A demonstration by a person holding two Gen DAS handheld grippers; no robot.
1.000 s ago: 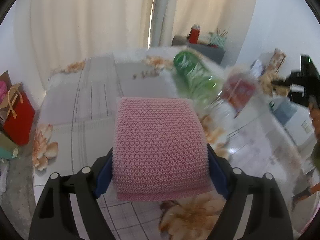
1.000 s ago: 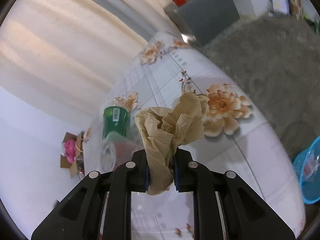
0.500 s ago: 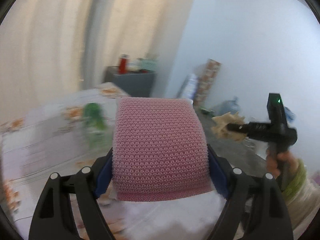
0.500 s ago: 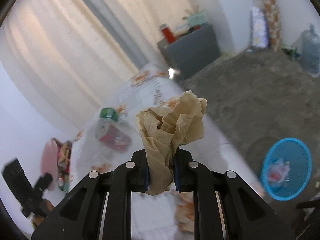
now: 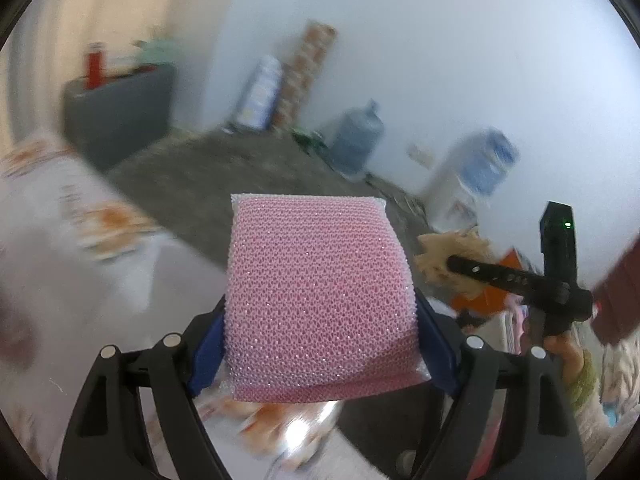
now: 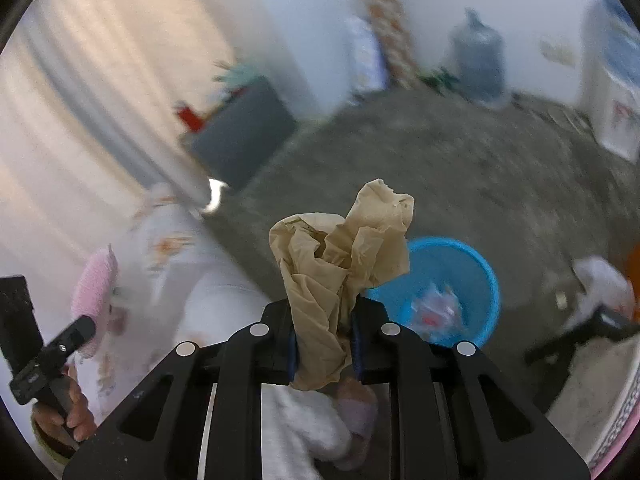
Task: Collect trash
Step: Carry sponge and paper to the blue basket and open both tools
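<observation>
Floor: grey floor [image 6: 460, 168] carrying a blue bin [image 6: 460, 264] at far right, awaiting trash.
Right gripper [image 6: 324, 344]: fingers pinching crumpled brown paper [image 6: 340, 264], beginning opening near the bin.
Left gripper [image 5: 320, 344]: fingers spread wide, clamping a pink sponge [image 5: 316, 296], following binward.

Pink mesh sponge [image 5: 320, 292] clamped in left claw [image 5: 320, 344], blurred floor beyond.
</observation>
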